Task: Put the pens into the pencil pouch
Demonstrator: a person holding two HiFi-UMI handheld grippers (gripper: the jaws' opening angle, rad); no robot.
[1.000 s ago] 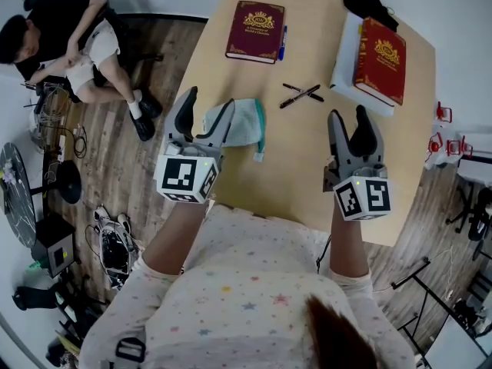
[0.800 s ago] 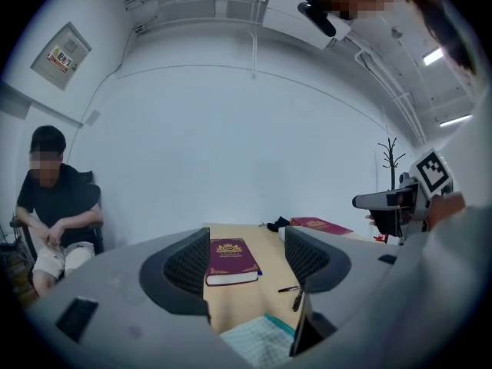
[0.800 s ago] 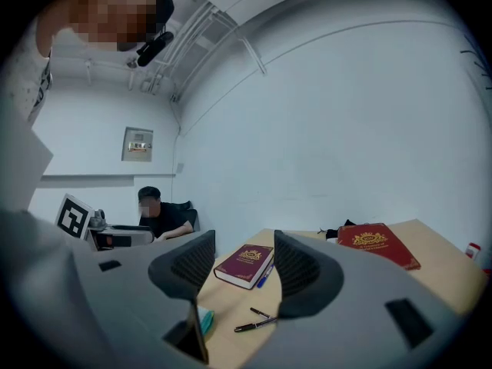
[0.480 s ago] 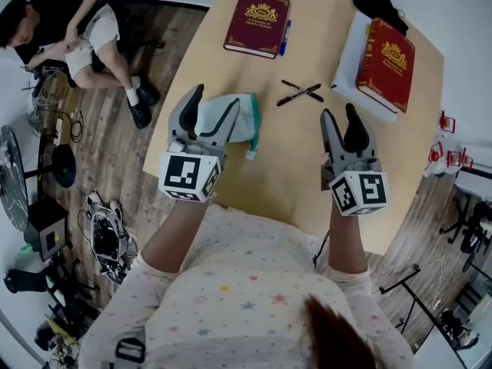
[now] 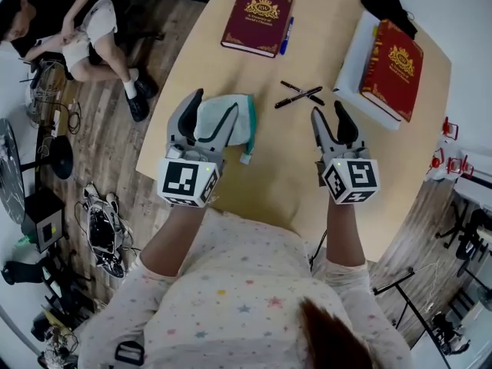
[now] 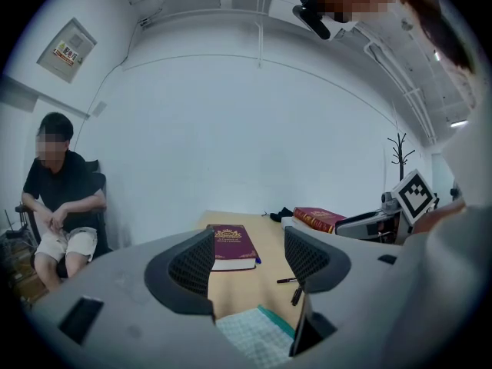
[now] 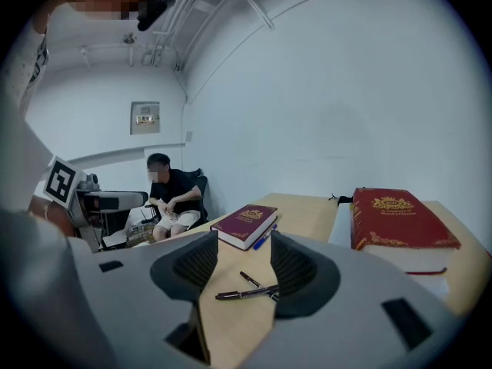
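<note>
Head view: crossed pens (image 5: 300,94) lie between right tongs (image 5: 327,114) and red book (image 5: 257,20).

I wore a pale top (image 5: 223,290) sprinkled with small coloured stars, with short, loose sleeves, and my hair (image 5: 332,335) was reddish-brown. My left gripper (image 5: 213,103) and right gripper (image 5: 328,111) had grey, curved bodies lined inside with dark ribbed pads (image 6: 192,261). Each carried a white cube (image 5: 187,181) printed with black square markers.
</note>
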